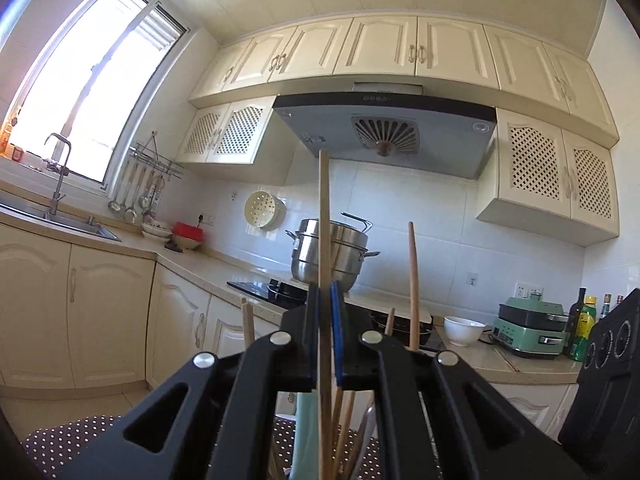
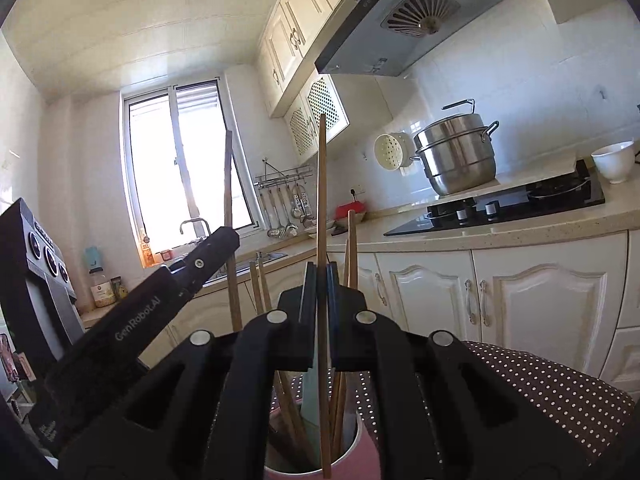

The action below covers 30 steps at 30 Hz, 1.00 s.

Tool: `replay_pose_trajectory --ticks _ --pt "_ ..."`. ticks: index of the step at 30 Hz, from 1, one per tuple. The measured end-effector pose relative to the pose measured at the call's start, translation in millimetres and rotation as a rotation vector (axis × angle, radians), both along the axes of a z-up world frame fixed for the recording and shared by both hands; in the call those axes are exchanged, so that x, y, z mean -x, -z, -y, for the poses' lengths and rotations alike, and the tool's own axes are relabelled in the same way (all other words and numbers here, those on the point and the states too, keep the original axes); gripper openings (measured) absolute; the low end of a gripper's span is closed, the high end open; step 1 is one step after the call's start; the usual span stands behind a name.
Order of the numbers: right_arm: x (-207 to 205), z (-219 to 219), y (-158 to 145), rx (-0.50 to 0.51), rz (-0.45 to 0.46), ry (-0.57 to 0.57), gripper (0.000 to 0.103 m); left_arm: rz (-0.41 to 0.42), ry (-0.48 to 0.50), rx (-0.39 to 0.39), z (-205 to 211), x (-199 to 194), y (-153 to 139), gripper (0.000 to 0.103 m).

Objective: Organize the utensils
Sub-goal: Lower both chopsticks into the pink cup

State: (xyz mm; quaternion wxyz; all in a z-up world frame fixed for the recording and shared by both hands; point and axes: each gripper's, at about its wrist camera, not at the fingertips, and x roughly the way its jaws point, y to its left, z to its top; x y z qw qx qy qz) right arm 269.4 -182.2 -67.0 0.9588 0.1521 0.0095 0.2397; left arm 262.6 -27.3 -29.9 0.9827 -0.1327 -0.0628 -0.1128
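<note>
In the left wrist view my left gripper [image 1: 325,292] is shut on a pale wooden chopstick [image 1: 325,208] that stands upright between its blue pads. More chopsticks and a pale green handle [image 1: 306,420] stick up from below it. A thicker wooden stick [image 1: 414,280] rises just to its right. In the right wrist view my right gripper [image 2: 320,274] is shut on another upright chopstick [image 2: 322,184], directly above a pink cup [image 2: 362,440] holding several chopsticks. My left gripper [image 2: 227,239] comes in from the left there, with its chopstick [image 2: 228,168] upright.
The cup stands on a brown polka-dot cloth [image 2: 540,392]. Behind it runs a counter with a black stove [image 2: 520,204], a steel steamer pot [image 2: 456,156] and a white bowl [image 2: 612,160]. A green appliance [image 1: 532,328], bottles [image 1: 582,328] and a sink [image 1: 60,216] are also in view.
</note>
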Motion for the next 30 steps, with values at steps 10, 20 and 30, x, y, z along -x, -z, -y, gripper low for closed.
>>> replay_pose_trajectory --ticks 10,20,30 --pt "1.9 -4.5 -5.0 -0.008 0.025 -0.006 0.005 -0.068 -0.020 -0.014 6.3 -7.0 23.2 0.006" --pt "-1.5 -8.8 5.8 0.029 -0.016 0.003 0.005 -0.125 -0.028 -0.033 0.0 3.3 26.8 0.031" --pt "10.3 -11.7 9.6 0.071 -0.046 0.016 0.005 -0.194 -0.094 -0.030 -18.8 21.7 20.7 0.060"
